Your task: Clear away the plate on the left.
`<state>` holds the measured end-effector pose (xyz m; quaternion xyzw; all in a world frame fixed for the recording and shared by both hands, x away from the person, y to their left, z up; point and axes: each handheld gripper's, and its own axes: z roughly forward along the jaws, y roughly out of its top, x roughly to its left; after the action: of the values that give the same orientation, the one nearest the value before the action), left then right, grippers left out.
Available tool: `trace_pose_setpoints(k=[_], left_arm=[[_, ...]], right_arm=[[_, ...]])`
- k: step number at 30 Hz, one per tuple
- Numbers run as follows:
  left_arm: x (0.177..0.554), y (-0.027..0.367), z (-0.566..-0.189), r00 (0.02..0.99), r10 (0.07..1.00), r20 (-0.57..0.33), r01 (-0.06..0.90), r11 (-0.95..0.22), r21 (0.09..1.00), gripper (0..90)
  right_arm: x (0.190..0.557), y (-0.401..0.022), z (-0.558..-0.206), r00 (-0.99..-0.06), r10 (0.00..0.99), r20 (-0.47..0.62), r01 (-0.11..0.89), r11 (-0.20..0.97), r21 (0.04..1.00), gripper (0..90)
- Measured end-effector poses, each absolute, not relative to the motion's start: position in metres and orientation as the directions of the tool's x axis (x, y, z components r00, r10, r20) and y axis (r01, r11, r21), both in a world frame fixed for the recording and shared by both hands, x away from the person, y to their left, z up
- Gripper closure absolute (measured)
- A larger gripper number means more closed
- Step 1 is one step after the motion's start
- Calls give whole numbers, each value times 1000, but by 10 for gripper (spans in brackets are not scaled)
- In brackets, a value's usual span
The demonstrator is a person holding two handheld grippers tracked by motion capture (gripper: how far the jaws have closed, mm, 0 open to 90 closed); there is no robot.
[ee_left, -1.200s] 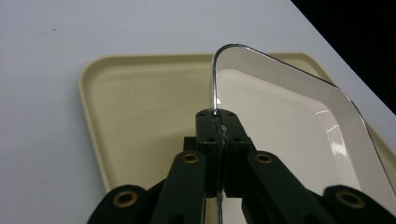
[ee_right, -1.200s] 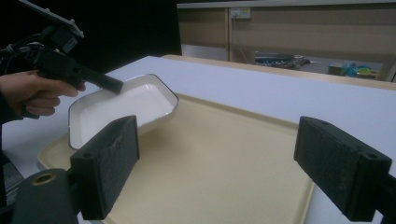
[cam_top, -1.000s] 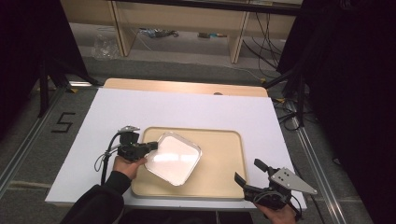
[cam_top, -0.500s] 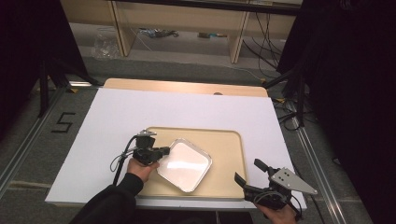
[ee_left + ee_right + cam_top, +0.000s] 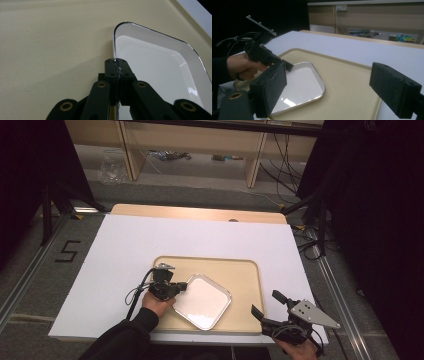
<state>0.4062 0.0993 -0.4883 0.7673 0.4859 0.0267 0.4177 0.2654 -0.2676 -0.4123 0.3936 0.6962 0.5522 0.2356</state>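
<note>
**Left tool pinches the plate's rim; the plate lies to its right on the tray**

In the high view, the white square plate with rounded corners and a thin shiny rim [image 5: 202, 301] lies in the lower middle of the frame, inside the beige rectangular plastic tray [image 5: 245, 270], turned so that one corner points toward the bottom edge. The left tool [image 5: 181, 287] sits at the plate's upper-left edge, and its jaws are closed narrow on that rim. The left gripper view bears this out: the two black jaws meet on the plate's shiny edge [image 5: 114, 50], with the plate's white basin spreading away to the right of the frame and bare tray to the left.

So the plate extends wholly to the right of the left tool, toward the centre of the tray. Held by one edge only, it would likely pivot or droop about that pinch if lifted; whether its far side rests flat on the tray cannot be told for sure.

The right tool [image 5: 266, 306] waits at the lower right of the high view, at the tray's near right corner, well apart from the plate. Its jaws stand wide with nothing between them, as the right gripper view shows. The left hand is clearly the nearer. The tray rests on the white desk [image 5: 125, 245].
</note>
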Motion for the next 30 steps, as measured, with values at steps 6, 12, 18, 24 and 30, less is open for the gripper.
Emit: trace_pose_setpoints(k=[6, 12, 18, 24, 30], left_arm=[[405, 101, -491, 555, 754, -352, 720, -223, 657, 846], [398, 103, -489, 595, 734, -328, 707, -284, 647, 826], [396, 109, -487, 614, 724, -316, 701, -317, 639, 811], [388, 117, -486, 604, 731, -319, 717, -323, 618, 773], [373, 120, -482, 611, 714, -343, 733, -346, 586, 759]], right_arm=[[266, -268, -412, -583, 805, 110, 288, 77, 955, 151], [266, -268, -412, -581, 807, 108, 289, 81, 954, 151], [265, -268, -412, -580, 808, 106, 290, 83, 953, 151], [266, -269, -412, -584, 806, 101, 280, 83, 957, 151], [266, -268, -413, -588, 801, 112, 277, 69, 958, 151]])
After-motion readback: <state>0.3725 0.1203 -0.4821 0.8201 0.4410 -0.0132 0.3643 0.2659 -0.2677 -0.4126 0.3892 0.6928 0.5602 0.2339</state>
